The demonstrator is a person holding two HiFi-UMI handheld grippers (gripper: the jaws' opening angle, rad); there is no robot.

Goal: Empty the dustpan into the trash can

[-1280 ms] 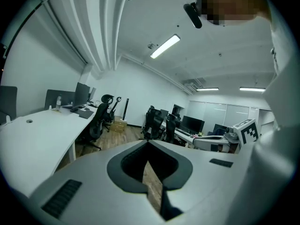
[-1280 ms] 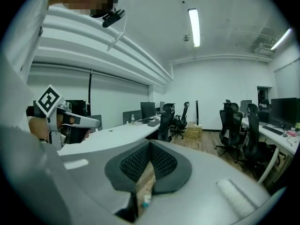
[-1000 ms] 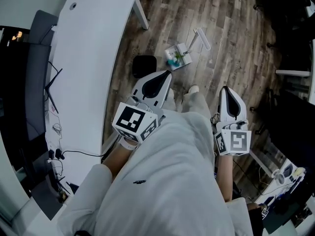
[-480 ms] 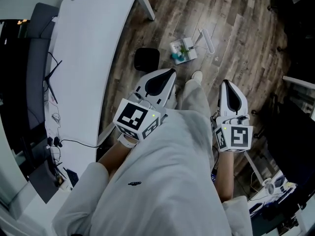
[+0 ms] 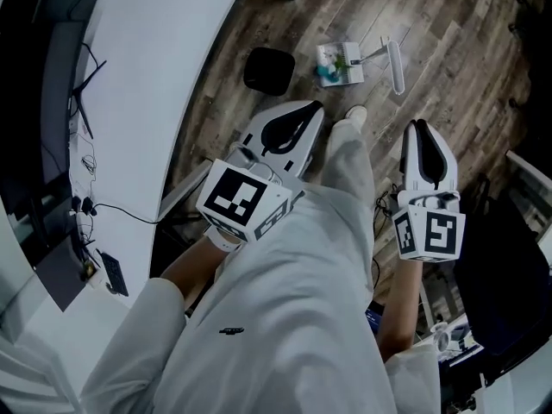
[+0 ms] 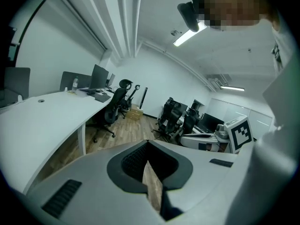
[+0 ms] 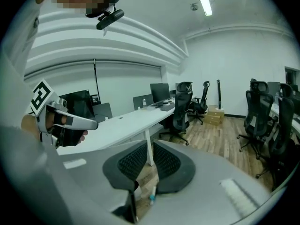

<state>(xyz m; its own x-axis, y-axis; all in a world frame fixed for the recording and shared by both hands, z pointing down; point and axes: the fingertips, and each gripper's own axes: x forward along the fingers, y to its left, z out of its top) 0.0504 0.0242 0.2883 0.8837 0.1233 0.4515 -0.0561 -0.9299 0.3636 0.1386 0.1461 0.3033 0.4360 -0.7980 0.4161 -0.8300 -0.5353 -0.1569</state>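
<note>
A small dustpan [image 5: 339, 64] with bits of litter in it lies on the wood floor, its long white handle [image 5: 392, 63] stretched out to the right. Just left of it stands the black trash can [image 5: 268, 70]. My left gripper [image 5: 312, 109] is held in the air short of the can, shut and empty, and its pads [image 6: 140, 159] meet at the tip. My right gripper [image 5: 420, 126] hangs short of the handle. Its jaws have just been opening and stand a narrow slit apart with nothing between them, as the right gripper view [image 7: 149, 149] also shows.
A long curved white desk [image 5: 164, 84] runs along the left, with cables on it and a leg [image 7: 148, 149] near the dustpan. The person's light-trousered leg and shoe [image 5: 354, 115] are between the grippers. Black office chairs [image 7: 183, 108] and cardboard boxes [image 7: 215, 115] stand farther off.
The person has stepped forward, and both grippers have moved ahead and lower toward the dustpan and can. The right gripper's jaws have parted a little.
</note>
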